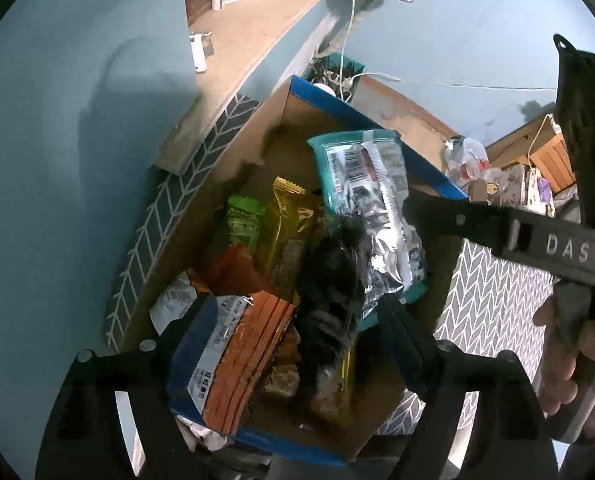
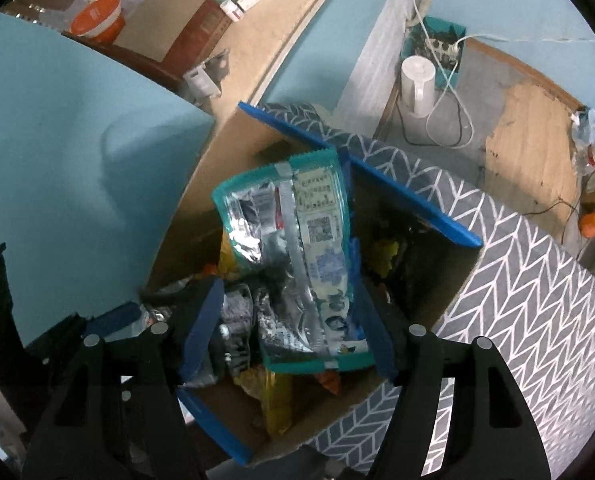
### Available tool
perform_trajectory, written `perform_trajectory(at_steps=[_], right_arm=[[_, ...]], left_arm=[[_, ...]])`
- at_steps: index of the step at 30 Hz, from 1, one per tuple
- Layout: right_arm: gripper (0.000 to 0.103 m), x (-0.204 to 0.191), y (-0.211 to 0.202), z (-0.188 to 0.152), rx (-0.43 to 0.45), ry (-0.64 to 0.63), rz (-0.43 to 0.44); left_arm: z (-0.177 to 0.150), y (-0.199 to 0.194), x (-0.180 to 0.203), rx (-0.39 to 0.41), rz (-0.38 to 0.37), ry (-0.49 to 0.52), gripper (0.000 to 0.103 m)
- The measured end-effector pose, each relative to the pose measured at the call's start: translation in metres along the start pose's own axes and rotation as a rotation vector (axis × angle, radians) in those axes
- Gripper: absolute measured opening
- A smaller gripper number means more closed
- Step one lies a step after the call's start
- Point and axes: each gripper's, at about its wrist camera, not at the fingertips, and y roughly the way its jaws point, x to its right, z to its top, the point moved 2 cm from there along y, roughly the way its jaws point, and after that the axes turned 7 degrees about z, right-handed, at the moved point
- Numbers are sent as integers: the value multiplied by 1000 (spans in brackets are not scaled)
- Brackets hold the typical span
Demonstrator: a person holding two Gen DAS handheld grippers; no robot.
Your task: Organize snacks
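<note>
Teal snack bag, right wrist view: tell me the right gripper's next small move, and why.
Probably lift the right gripper straight up out of the box. The teal bag lies inside on the other snacks, and the jaws stand wider than the bag, so it seems to be set down with nothing left to hold.

A cardboard box (image 1: 297, 112) with blue edges sits on a grey herringbone-patterned cloth (image 1: 493, 296). Inside lie a teal-and-silver snack bag (image 1: 373, 204), a gold-wrapped bar (image 1: 289, 232), a green packet (image 1: 243, 220) and an orange pack (image 1: 237, 356). The left hand-held gripper (image 1: 293, 320) hangs over the box, jaws apart around the orange pack. The right hand-held gripper (image 1: 437, 216) reaches in from the right, held by a hand (image 1: 565, 360).
</note>
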Motion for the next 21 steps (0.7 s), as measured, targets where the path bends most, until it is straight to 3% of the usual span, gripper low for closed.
perform_trajectory(at_steps=[6, 13, 21], right_arm=[[71, -5, -24, -5, 42, -20, -51], [71, -11, -61, -24, 90, -46, -80], [72, -17, -105, -46, 170, -58, -124]], left_arm=[[-6, -20, 5, 28, -7, 19, 87], [-10, -60, 22, 135, 59, 119, 87], [-13, -99, 36, 204, 15, 146, 87]])
